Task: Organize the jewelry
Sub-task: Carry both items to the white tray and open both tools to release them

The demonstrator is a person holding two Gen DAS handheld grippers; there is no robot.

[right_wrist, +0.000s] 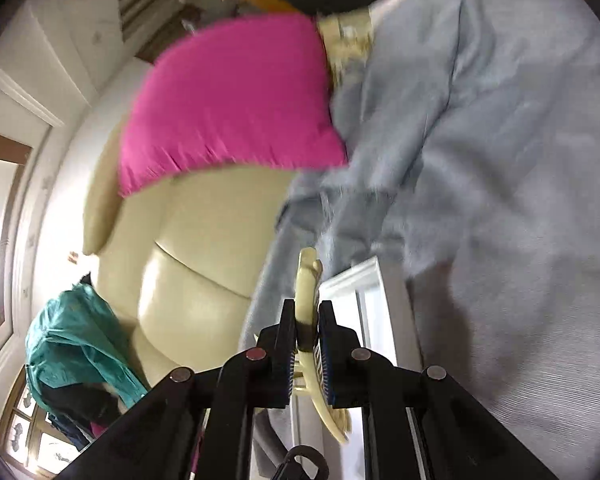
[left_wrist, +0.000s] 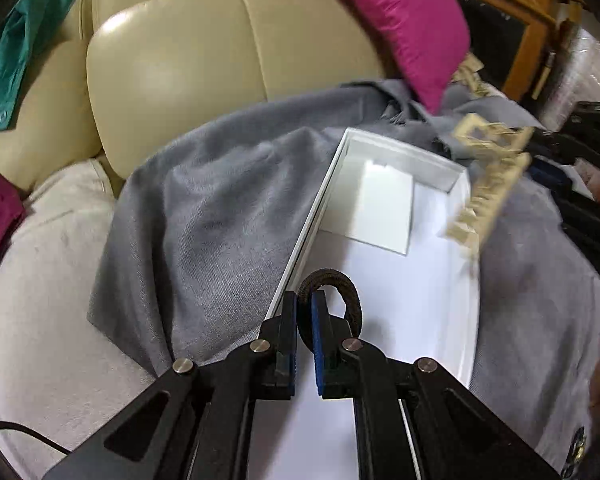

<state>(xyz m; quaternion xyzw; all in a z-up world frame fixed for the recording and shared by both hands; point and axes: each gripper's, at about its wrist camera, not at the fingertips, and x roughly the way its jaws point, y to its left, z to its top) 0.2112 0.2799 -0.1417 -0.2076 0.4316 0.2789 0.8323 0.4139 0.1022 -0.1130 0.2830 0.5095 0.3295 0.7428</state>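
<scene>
The left gripper (left_wrist: 304, 312) is pinched narrow on a black elastic hair tie (left_wrist: 342, 294), whose loop stands up just past the blue finger pads (left_wrist: 318, 320). It hangs over the near end of an open white box (left_wrist: 320, 208) lying on a grey knit cloth (left_wrist: 212, 216) spread across a cream leather sofa (left_wrist: 172, 64). Inside the box, toward 12 o'clock from the gripper, a white card (left_wrist: 384, 208) lies on the floor of the box. At 2 o'clock a beige hair claw clip (left_wrist: 488, 172) shows, blurred, over the box's far right edge, with the black frame of the other tool behind it.

In the right wrist view the right gripper (right_wrist: 306, 320) is clamped on that beige clip (right_wrist: 308, 280), edge-on between the pads. The box rim (right_wrist: 356, 276) lies just past it at 1 o'clock. A magenta cushion (right_wrist: 232, 100) sits at 11 o'clock, and a teal garment (right_wrist: 80, 336) at 9 o'clock
</scene>
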